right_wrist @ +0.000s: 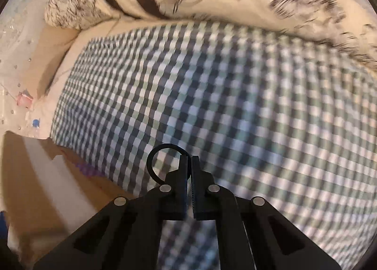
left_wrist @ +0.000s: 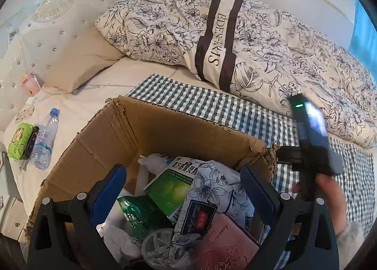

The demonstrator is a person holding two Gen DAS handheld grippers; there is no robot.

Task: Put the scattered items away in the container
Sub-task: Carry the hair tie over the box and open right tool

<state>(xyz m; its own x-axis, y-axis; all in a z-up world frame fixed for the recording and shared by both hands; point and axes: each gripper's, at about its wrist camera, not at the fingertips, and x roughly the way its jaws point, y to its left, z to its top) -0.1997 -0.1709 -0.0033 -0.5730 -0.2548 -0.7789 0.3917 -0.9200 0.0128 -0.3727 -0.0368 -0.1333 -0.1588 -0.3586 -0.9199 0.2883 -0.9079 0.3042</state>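
Note:
A torn cardboard box stands on the bed and holds a green medicine box, a floral tissue pack, a maroon wallet and other bits. My left gripper hangs open over the box, its blue fingers empty. On the sheet to the left lie a water bottle and a green pack. My right gripper is shut on a thin black loop above the checked cloth. In the left wrist view, the right gripper sits just right of the box's corner.
A floral duvet is heaped along the far side of the bed. A pink item rests by the studded headboard. A hand holds the right gripper. The box's edge shows at lower left in the blurred right wrist view.

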